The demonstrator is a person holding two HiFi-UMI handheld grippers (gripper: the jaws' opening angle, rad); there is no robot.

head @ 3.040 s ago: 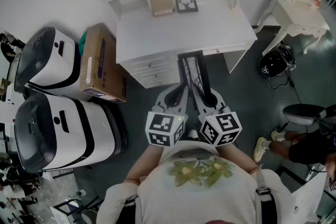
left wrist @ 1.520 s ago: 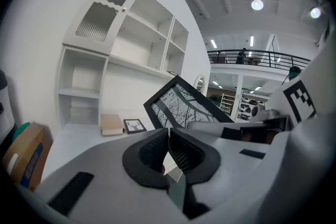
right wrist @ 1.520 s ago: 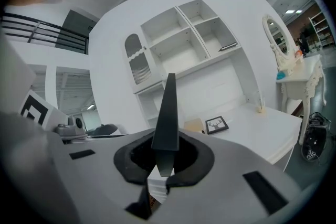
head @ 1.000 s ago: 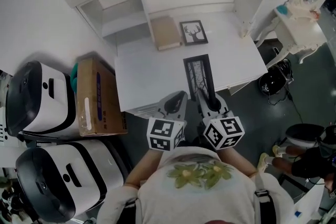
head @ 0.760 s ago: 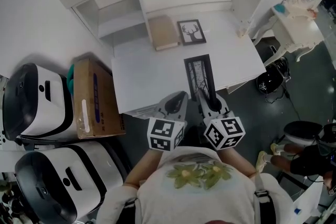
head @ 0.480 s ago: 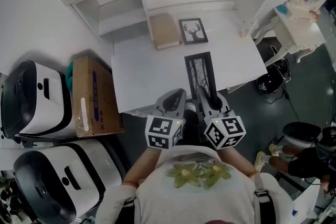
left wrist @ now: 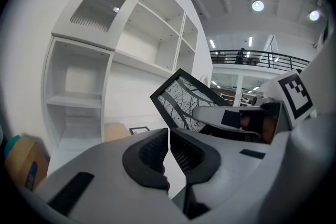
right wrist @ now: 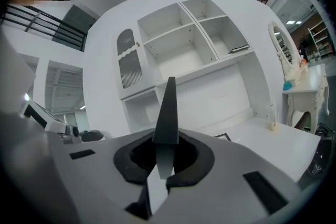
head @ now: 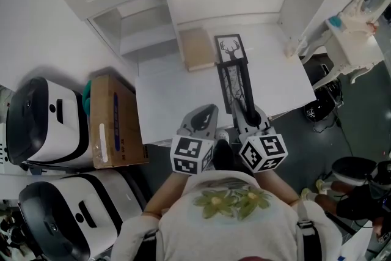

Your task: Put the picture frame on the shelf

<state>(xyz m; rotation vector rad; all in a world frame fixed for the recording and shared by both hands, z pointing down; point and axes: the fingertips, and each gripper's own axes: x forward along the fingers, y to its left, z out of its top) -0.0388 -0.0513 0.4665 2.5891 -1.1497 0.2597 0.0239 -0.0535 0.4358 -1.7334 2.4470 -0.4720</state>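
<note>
The right gripper (right wrist: 160,164) pinches the near end of the picture frame (head: 234,79); its jaws are almost together. The left gripper (left wrist: 168,150) has its jaws pressed together, with nothing in them. The long, thin frame hangs over the white desk (head: 174,91). Its long side points away from the person, toward the shelf (head: 142,29).

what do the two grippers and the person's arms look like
The left gripper and right gripper are matching light grey moulded shells with ribbed black pads lining the jaws. Each carries a white cube printed with black square markers. No cables show. The person wears a pale top with a green and yellow leaf print, plus dark shoulder straps.
</note>
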